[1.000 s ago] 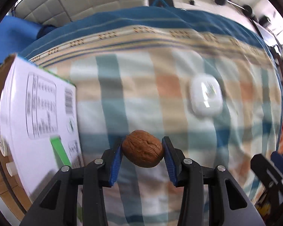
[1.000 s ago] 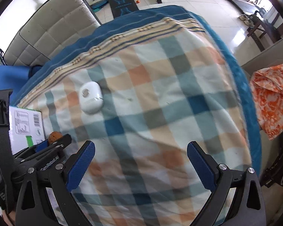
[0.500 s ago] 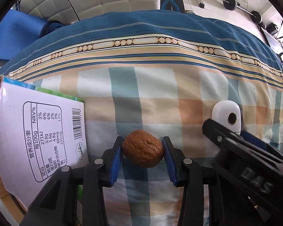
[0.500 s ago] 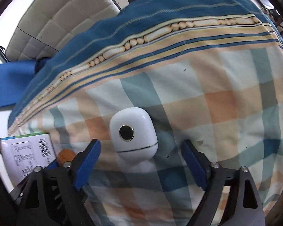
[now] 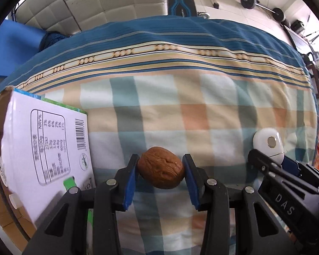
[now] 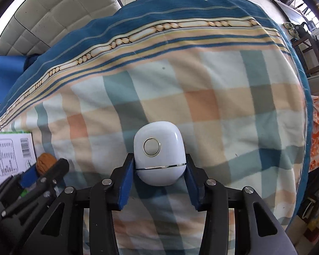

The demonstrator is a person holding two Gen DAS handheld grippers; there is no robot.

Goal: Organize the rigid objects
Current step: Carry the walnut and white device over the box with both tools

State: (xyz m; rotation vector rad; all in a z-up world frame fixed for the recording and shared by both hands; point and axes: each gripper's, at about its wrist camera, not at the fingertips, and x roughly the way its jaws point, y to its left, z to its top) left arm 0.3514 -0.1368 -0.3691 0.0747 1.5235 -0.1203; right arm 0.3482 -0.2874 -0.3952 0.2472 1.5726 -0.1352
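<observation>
Left gripper [image 5: 160, 173] holds a walnut [image 5: 161, 170] pinched between its blue pads [image 5: 130, 181], lifted off the checked cloth [image 5: 202, 110] that covers the surface. Box [image 5: 42, 148] sits just left of it, open cardboard edge at the far left of the left view.

Right gripper [image 6: 159, 177] points down over a white case [image 6: 158, 153]. Its jaws have just been closing, case between them. Both pads [image 6: 125, 182] now sit against the lower half of the case, below the seam; grip looks on, or all but on. Case appears to rest on the cloth, though contact underneath is hidden.

Step in hand, as I judge it: secure the case, then lift.

How to do it well:
- Finish the squeeze before lifting. The shell is glossy and rounded, so it could squirt forward out of a half-set pinch.
- Pads are low on the body. Fine if the lid stays shut; don't drag upward across the seam or the lid may pop.
- Lift straight up. Cloth is soft and wrinkled, so sideways drag could snag or tip the case.
- Watch clearance: in both views the 2 grippers are near each other, with the left one at the right gripper's left side. Keep the walnut hand steady while the right rises.
- Box looks like the likely drop spot for both, but that's a guess.
</observation>
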